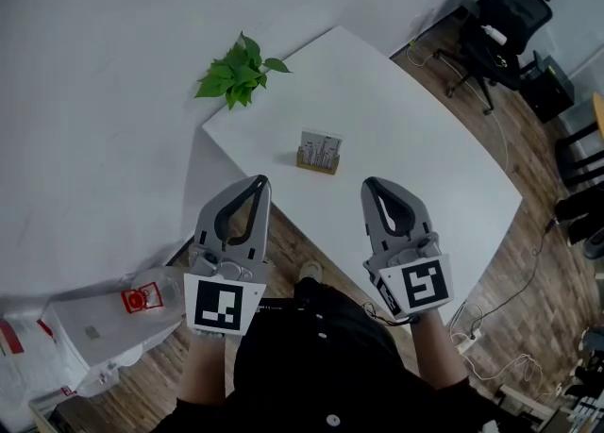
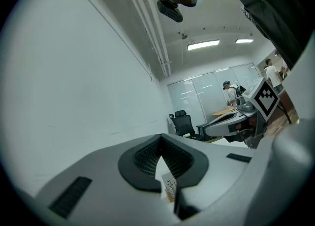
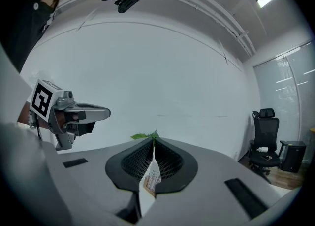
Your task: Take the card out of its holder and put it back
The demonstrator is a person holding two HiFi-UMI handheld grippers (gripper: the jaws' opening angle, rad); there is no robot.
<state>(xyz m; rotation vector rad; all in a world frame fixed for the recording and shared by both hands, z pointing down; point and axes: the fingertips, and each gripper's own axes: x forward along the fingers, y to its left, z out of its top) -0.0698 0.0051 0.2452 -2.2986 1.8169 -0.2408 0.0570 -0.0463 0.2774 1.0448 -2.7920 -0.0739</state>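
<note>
Here, low in frame, left gripper and right gripper are pinched closed, empty; mid-frame, the card seemingly sits in its holder.

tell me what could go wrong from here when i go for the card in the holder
1. The left tongs and right tongs are both shut with nothing between them. Reaching the card holder like that would probably shove it instead of gripping.
2. The holder is small and stands free on the white table. Pulling a card with one hand may lift or tip it.
</note>
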